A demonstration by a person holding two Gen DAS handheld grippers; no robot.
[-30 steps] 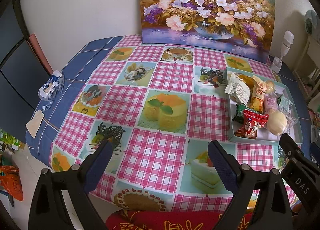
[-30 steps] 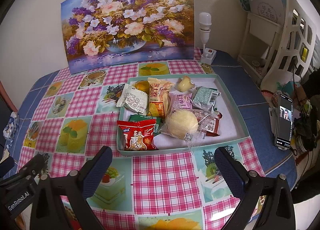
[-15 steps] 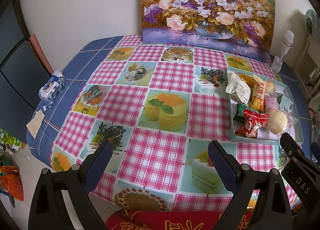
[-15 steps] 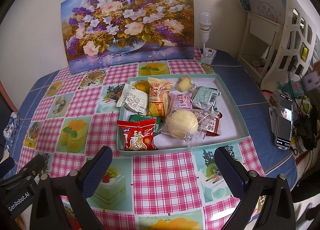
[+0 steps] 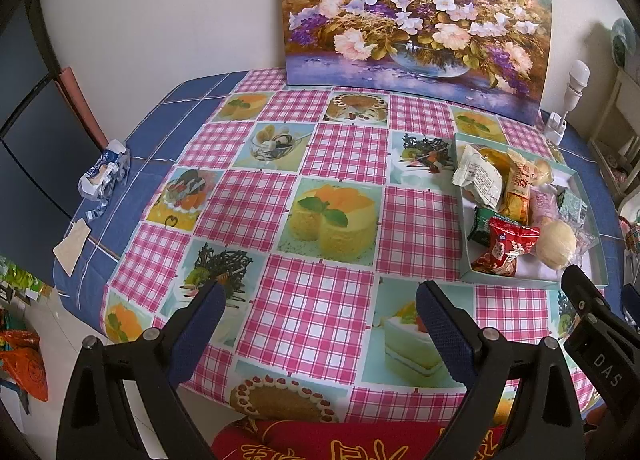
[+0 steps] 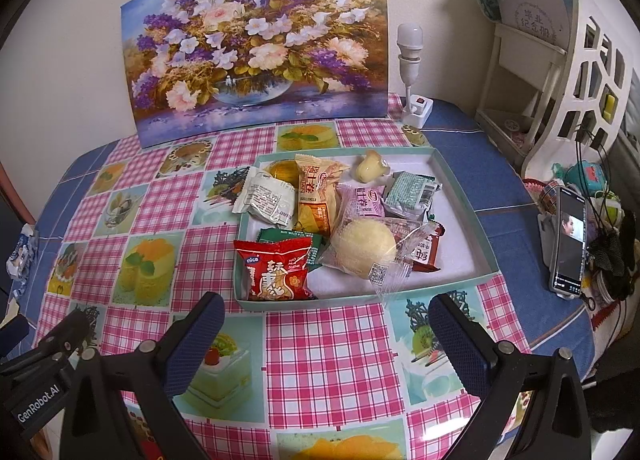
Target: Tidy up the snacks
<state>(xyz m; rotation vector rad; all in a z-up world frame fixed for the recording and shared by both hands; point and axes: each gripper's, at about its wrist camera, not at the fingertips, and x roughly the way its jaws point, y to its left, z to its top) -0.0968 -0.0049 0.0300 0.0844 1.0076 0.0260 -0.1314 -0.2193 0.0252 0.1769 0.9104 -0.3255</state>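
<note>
One checked tablecloth (image 6: pixel 324 344), flower painting (image 6: pixel 256 47) against wall.

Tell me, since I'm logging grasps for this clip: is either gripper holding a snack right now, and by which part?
Nothing is held. The left gripper and right gripper are both open and empty above the tablecloth; the snacks lie in the tray.

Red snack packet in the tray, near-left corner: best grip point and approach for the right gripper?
Probably the crimped top edge of the red packet, where the film is flat. It lies flat against the near wall of the tray, overlapping a green packet, so side entry is blocked. Bring the open right gripper down from above, jaws across that seam.
</note>
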